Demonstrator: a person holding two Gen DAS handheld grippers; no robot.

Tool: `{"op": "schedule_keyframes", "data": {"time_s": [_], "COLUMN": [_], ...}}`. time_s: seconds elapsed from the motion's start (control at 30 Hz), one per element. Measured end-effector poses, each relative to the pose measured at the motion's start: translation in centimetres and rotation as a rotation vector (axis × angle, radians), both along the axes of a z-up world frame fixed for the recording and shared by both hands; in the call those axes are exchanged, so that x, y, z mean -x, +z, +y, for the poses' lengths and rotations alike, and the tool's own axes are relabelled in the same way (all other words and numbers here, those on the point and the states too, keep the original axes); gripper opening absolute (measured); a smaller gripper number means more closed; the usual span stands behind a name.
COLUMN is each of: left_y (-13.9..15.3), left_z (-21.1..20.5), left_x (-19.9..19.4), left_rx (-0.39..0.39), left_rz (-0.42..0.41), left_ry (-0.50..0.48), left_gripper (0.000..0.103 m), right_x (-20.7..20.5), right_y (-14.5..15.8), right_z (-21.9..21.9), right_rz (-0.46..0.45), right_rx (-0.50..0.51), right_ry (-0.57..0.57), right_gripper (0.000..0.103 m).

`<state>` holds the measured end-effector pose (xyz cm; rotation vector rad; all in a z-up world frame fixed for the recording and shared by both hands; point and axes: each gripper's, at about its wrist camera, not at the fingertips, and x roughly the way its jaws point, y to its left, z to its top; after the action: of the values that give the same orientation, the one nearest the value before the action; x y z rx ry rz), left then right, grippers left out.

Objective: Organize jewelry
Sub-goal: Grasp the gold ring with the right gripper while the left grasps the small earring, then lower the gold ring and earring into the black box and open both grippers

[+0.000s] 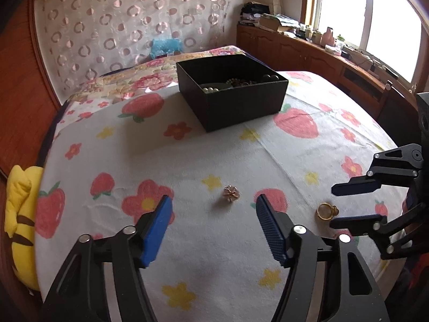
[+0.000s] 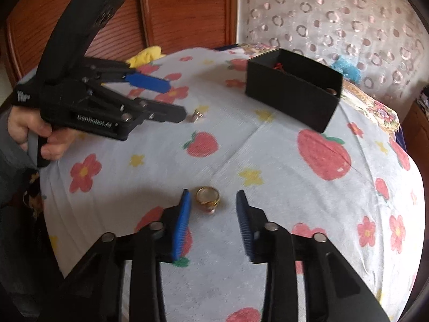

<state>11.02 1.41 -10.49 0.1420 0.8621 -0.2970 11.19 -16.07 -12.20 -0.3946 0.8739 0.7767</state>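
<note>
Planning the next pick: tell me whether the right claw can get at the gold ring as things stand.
Probably yes: the gold ring lies bare on the blanket between the right claw's open jaws, untouched, nothing in the way.

Strawberry-print cloth (image 1: pixel 214 255), yellow plush toy (image 1: pixel 22 214)

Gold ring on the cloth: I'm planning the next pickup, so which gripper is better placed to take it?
Right. The right gripper has the gold ring between its open fingers, pads not yet pressing. The left gripper is lined up on the small flower-shaped piece instead.
</note>
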Motion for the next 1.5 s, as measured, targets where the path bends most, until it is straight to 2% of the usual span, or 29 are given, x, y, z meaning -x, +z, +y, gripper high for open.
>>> {"op": "schedule_keyframes", "data": {"time_s": [0.13, 0.2, 0.33, 0.43, 0.63, 0.7, 0.8, 1.13, 1.5], "left_y": [-0.2, -0.4, -0.7, -0.7, -1.1, -1.3, -1.4, -0.2, 4.0], "left_z": [-0.7, -1.0, -1.4, -1.4, -1.8, -1.9, -1.6, -1.1, -1.8], "left_x": [0.0, -0.1, -0.8, -1.1, -1.2, -1.2, -1.3, -1.5, -4.9], "left_rx": [0.002, 0.001, 0.019, 0.039, 0.027, 0.022, 0.023, 0.055, 0.072], "left_rz": [0.007, 0.010, 0.027, 0.029, 0.035, 0.039, 0.040, 0.009, -0.081], "left_ry": [-0.015, -0.021, -0.025, -0.020, -0.019, -0.019, -0.007, 0.011, 0.020], "left_gripper": [0.059, 0.058, 0.040, 0.037, 0.033, 0.028, 0.014, 0.014, 0.014], "right_x": [0.2, 0.2, 0.1, -0.1, -0.3, -0.4, -0.6, -2.7, -10.9], "right_y": [-0.3, -0.3, -0.3, -0.2, 0.3, 0.6, 0.9, 2.0, 5.4], "right_z": [0.3, 0.3, 0.2, -0.2, -1.0, -1.4, -1.7, -2.3, -2.8], "right_rz": [-0.006, -0.012, -0.029, -0.040, -0.049, -0.048, -0.053, -0.077, -0.143], "right_rx": [0.022, 0.025, 0.018, 0.005, -0.018, -0.027, -0.035, -0.049, -0.121], "right_ry": [0.016, 0.020, 0.015, 0.000, -0.020, -0.027, -0.038, -0.071, -0.186], "right_gripper": [0.029, 0.021, 0.020, 0.020, 0.020, 0.020, 0.020, 0.020, 0.020]}}
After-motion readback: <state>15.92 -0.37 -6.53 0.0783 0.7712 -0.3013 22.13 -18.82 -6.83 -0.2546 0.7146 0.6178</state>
